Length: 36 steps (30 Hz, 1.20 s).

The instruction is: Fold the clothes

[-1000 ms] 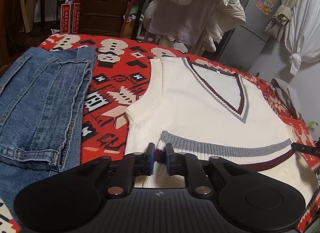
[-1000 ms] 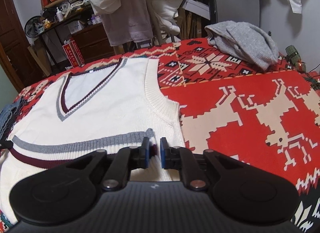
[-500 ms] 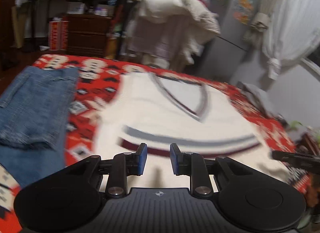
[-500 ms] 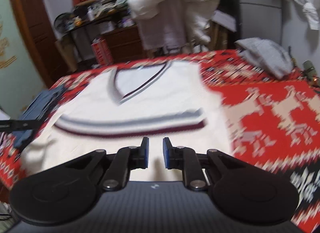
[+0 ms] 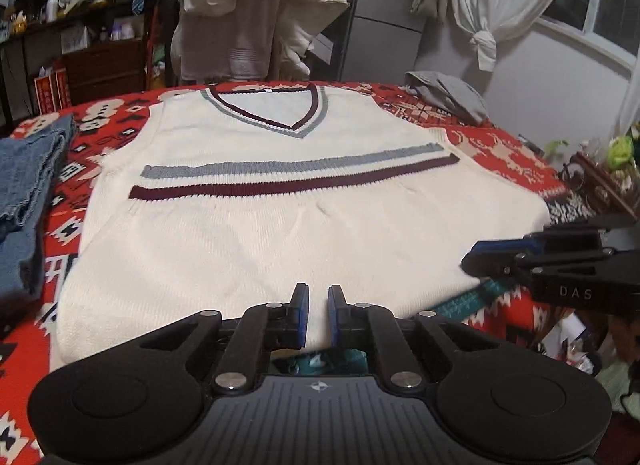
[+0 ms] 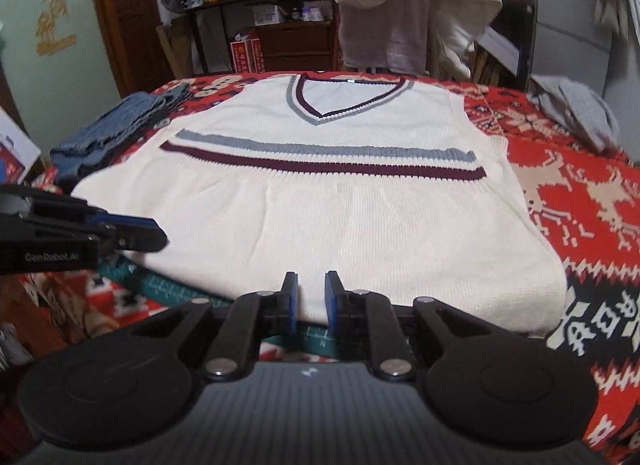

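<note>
Both wrist views look low and forward from the near edge of the bed (image 5: pixel 520 153), close over the vest (image 5: pixel 280 225). They share the vest, jeans (image 6: pixel 108 133) and far clutter; each sees the other gripper at its side.

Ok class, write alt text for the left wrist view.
A cream sleeveless V-neck vest lies flat on a red patterned cloth, the empty left gripper slightly open at its hem. Folded jeans lie left; the right gripper enters from the right.

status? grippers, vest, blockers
Left gripper and right gripper open, empty, at near hem. Vest flat, unfolded. Jeans beside it, gray garment far corner, neither blocking.
</note>
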### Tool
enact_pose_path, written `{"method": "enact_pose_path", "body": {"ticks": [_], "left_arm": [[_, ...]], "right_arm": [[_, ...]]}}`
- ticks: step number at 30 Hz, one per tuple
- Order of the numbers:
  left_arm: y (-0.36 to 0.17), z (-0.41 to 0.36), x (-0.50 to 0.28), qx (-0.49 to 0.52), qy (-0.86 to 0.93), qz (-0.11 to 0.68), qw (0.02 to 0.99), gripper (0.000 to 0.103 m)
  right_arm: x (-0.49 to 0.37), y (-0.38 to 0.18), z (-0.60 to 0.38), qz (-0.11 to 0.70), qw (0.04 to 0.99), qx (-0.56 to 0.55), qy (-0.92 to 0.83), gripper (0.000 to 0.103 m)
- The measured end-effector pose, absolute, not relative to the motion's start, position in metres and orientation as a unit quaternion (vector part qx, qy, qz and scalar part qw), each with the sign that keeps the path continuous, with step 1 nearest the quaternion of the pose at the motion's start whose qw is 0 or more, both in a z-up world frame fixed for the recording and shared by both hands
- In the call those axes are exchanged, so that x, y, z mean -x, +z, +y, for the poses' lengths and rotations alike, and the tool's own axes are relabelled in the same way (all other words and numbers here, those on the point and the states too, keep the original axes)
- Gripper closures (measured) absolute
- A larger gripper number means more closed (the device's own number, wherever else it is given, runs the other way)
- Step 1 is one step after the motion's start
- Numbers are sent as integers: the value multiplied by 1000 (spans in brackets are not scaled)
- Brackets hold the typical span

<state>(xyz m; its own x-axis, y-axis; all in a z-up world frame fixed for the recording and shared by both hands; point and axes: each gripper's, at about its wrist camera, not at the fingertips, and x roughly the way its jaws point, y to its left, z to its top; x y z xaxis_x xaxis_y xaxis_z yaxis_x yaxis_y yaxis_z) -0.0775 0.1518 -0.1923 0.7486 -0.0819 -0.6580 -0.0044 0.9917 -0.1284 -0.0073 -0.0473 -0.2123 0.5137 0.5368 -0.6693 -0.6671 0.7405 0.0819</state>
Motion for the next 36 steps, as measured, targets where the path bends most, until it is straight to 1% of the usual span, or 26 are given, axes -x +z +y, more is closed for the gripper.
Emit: {"method": "enact_pose_path", "body": {"ticks": [5,7,12,20,23,25,36], "left_arm": [[-187,149,84,62,-34,341,937,94],[-185,148,85,65,-43,334,939,94],[-182,126,78,53,-78,325,941,94],[-198,119,77,44,-80,339,936,94],[-198,121,80,53,-78,339,936,94],[-199,122,80,56,-77,338,936,94],[-199,124,81,73,-74,336,936,94]], "right_arm": [[16,-209,-48,344,869,102,340,87],[19,-203,-44,335,870,100,349,93],[23,-197,-20,318,862,106,380,95],[28,-213,-9,328,854,114,387,97],[31,-212,-16,331,852,112,389,97],[29,-208,-26,331,860,92,378,97],[-13,-210,-120,345,910,19,229,97]]}}
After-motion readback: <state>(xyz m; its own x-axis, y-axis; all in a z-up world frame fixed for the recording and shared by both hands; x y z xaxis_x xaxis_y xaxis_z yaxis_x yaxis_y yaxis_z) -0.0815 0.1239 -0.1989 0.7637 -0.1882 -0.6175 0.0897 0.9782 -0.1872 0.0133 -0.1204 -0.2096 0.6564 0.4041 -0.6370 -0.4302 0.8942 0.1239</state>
